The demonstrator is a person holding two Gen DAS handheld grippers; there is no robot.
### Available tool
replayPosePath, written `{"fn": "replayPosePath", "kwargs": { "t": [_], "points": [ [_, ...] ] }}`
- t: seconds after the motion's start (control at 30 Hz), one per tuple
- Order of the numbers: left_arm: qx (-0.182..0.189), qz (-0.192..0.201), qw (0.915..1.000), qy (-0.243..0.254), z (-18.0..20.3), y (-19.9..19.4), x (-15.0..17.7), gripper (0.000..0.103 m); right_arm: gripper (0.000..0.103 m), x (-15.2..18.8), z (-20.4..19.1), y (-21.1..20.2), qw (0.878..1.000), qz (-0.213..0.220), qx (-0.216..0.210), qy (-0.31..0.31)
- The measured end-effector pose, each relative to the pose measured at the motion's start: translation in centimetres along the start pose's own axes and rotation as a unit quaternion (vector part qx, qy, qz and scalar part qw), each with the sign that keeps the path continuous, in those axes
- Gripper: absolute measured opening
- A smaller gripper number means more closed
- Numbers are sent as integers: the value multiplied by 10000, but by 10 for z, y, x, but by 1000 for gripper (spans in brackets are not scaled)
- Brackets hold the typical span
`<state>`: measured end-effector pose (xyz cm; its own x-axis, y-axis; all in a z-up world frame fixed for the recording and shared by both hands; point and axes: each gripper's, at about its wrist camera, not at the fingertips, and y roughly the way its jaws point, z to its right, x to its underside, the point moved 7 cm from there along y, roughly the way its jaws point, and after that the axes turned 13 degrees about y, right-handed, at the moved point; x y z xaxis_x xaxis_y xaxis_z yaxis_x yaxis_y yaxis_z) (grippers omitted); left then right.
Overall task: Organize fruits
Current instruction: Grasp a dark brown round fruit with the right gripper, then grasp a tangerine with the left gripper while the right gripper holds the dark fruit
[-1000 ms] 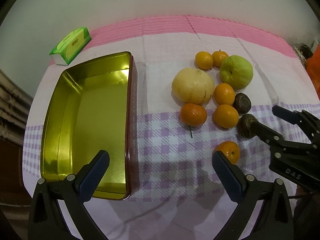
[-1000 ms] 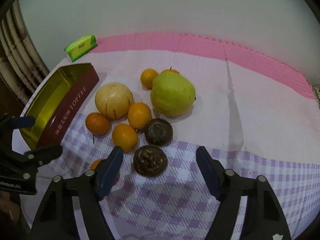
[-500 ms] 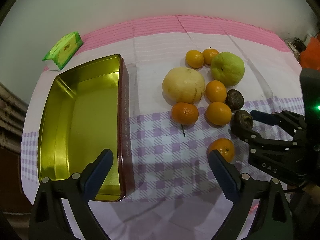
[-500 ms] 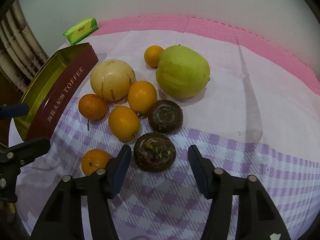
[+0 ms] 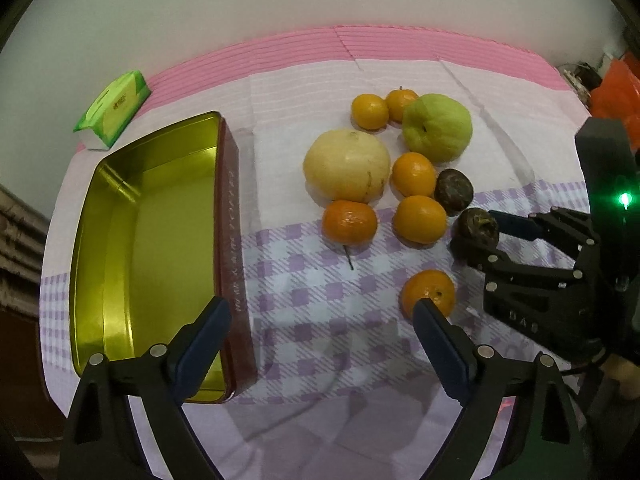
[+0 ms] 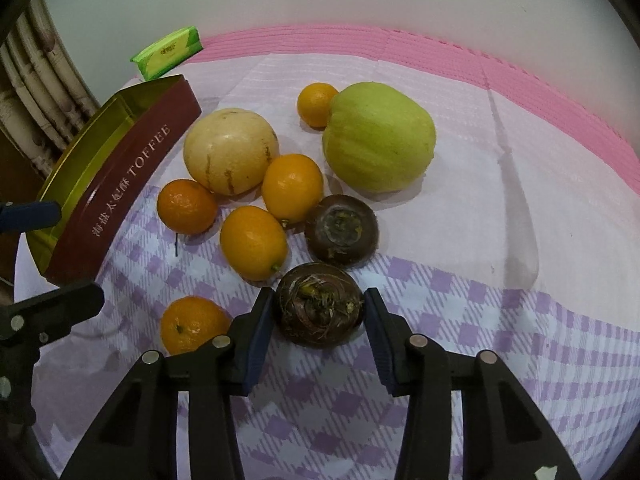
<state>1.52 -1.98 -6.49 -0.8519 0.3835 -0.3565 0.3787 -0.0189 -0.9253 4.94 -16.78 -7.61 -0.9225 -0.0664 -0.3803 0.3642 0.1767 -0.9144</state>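
Right wrist view: checked tablecloth [image 6: 520,320] carries everything. Open toffee tin [image 6: 132,176], gold-lined, lies along its left edge. Green fruit [image 6: 378,136] and pale round fruit [image 6: 230,150] sit mid-cloth among oranges. Right gripper [image 6: 319,312] is closing, both pads touching the brown fruit [image 6: 318,304] near the front edge. Left gripper [image 5: 320,320] narrows slightly, jaws wide, nothing between them.

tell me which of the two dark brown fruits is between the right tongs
The nearer dark brown fruit, with stringy dried fibres on top, sits between the closing right tongs. The other dark brown fruit lies free behind it, beside the oranges.
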Motion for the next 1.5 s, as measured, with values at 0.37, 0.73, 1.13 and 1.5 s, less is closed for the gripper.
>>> {"fn": "replayPosePath", "kwargs": {
  "t": [0.37, 0.73, 1.13, 1.5],
  "points": [
    [416, -186, 9987, 242, 28, 13, -6, 70, 42, -2, 42, -11, 9985, -13, 337, 440],
    [1011, -379, 9937, 312, 59, 27, -13, 61, 42, -1, 57, -13, 9975, -31, 301, 644],
    [1024, -369, 9931, 442, 80, 39, -24, 40, 42, -1, 55, -10, 9975, -60, 236, 657],
    [996, -272, 9941, 329, 74, 31, -21, 39, 42, 0, 54, -9, 9976, -54, 247, 641]
  ]
}}
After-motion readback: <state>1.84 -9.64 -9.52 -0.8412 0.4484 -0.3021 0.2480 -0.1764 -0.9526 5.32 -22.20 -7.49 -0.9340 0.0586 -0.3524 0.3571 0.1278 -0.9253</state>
